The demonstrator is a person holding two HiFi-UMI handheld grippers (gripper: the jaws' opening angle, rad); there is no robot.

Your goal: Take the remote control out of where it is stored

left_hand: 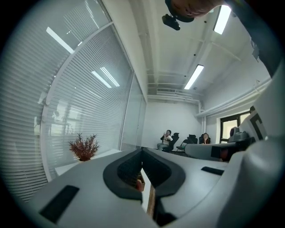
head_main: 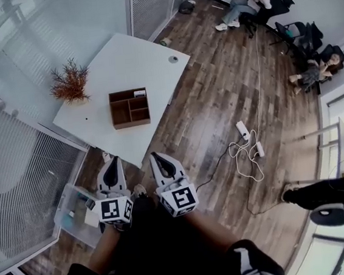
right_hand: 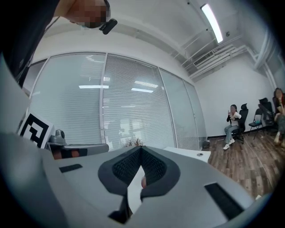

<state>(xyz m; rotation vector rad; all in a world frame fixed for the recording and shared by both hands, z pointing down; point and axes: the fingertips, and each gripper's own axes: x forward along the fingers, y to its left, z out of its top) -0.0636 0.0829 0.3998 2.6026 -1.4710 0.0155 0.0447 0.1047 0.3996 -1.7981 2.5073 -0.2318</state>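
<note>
Both tongs hang low in front of the person, above the wooden floor [head_main: 216, 92] just short of the near corner of the white tabletop [head_main: 133, 58]. The left tongs [head_main: 114, 160] and right tongs [head_main: 155, 156] sit side by side, near each other but apart, tips pointing toward the tabletop. Each is clenched on nothing: in its own gripper view the two dark pads meet at the tip, with only a thin slit lower down through which the tabletop shows.

On the tabletop stands a brown wooden box [head_main: 121, 113], open on top and split into several compartments. The remote [head_main: 139, 93] lies in the far-right compartment, a small pale thing too small for any detail. The box is well apart from both tongs.

A dried reddish plant [head_main: 69, 82] stands near the tabletop's left edge, beside the glass wall with its blinds. A small round grommet [head_main: 173, 59] marks the far side of the tabletop.

On the floor to the right lies a white power strip [head_main: 242, 129] with looping cables [head_main: 247, 159]. A clear bin [head_main: 70, 213] sits low at the left, just beside the left tongs' marker cube. Two people sit on chairs at the far wall, one [head_main: 246, 4] farther off than the other [head_main: 312, 71].
</note>
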